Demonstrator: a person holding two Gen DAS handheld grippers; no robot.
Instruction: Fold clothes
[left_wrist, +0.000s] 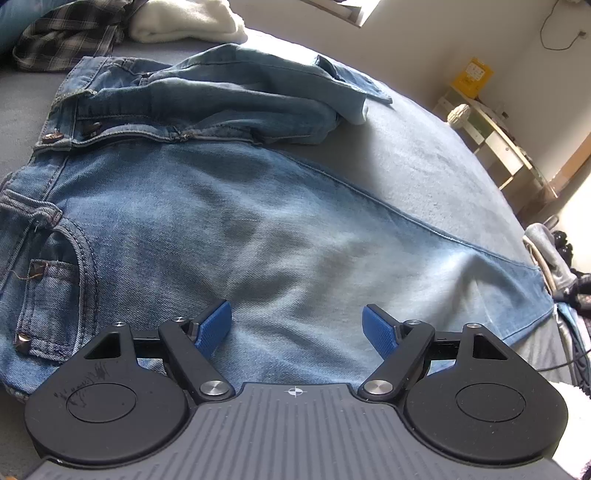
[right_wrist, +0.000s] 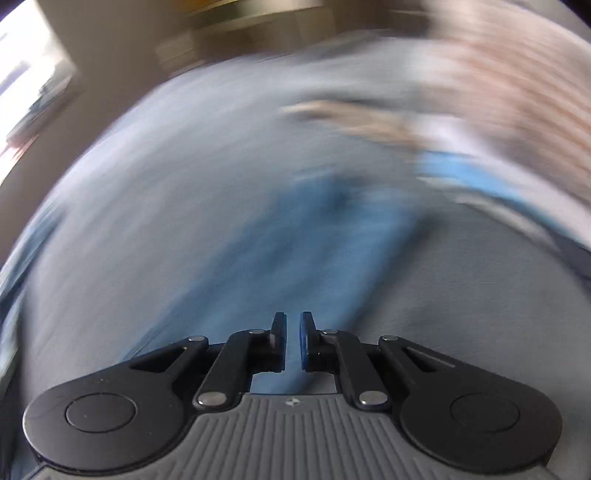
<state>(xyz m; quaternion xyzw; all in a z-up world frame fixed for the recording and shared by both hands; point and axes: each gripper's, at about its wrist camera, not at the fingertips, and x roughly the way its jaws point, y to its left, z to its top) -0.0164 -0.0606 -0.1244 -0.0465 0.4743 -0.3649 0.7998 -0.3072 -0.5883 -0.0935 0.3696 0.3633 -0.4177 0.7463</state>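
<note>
jeans (left_wrist: 258, 229) on bed (left_wrist: 424, 155): heavy, limp denim, best gripped at waistband; left tool (left_wrist: 297, 326) released, right tool (right_wrist: 292, 341) nearly clenched, holding nothing

Bright daylight, left wrist view sharp, right wrist view heavily motion-blurred, fisheye bending at edges

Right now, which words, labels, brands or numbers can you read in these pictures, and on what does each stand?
None can be read.
Yellow box on the shelf: print too small.
Left tool's black disc: a scribble, not legible.
Jeans: no label visible.
Right wrist view: too blurred for any text.
</note>
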